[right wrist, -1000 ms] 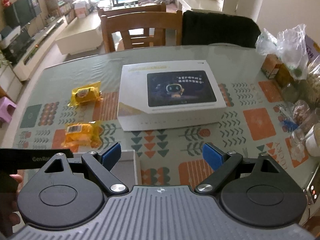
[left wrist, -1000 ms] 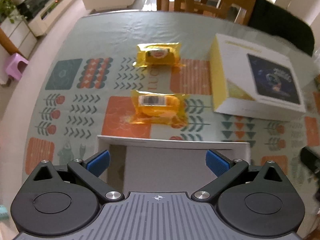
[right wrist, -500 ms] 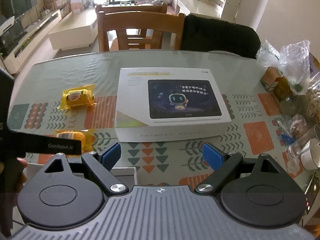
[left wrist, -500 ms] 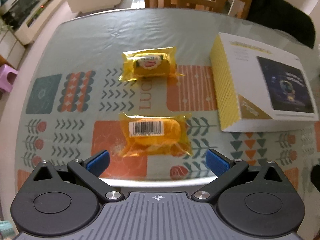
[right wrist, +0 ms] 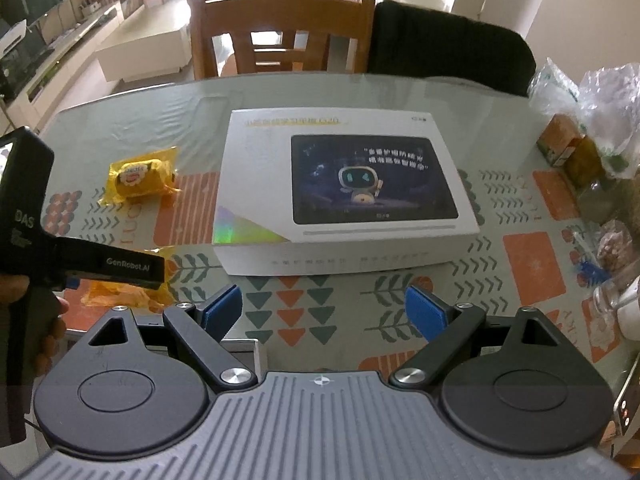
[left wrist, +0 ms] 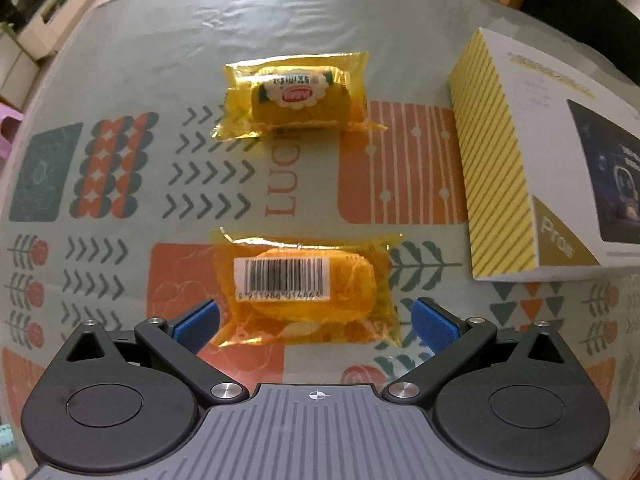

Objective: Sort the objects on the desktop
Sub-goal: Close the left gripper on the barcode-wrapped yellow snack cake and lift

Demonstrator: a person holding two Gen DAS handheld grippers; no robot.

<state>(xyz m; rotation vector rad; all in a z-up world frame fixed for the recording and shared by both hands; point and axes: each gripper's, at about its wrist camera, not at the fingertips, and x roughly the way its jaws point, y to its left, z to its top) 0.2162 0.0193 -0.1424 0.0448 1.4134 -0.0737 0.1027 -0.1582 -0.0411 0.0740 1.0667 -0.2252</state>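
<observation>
We see the table point(left wrist: 120, 60) under its patterned cover, bearing a white tablet box point(right wrist: 344, 188) toward the right and two yellow snack packets to its left. The far packet point(left wrist: 294, 96) lies label up, well apart from our tools. The near packet point(left wrist: 308, 292) lies barcode up, its long axis crosswise to the left gripper point(left wrist: 316, 320), running from one blue pad toward the other. That is the relation that matters: the packet sits straight ahead of and partly between the left jaws, which stand wide apart, a pad just outside each short end. We judge the left tool far the nearer of the two; a close there would squeeze the packet lengthwise, so soft film may crumple before the filling is caught.

The right gripper point(right wrist: 324, 312) hangs over bare cloth in front of the box, jaws spread with nothing between them.

In the right view the left tool's black body covers most of the near packet, and a pale edge point(right wrist: 244, 346) shows behind the right jaws; we cannot tell what it belongs to. Where the packets are meant to go is not in view.
</observation>
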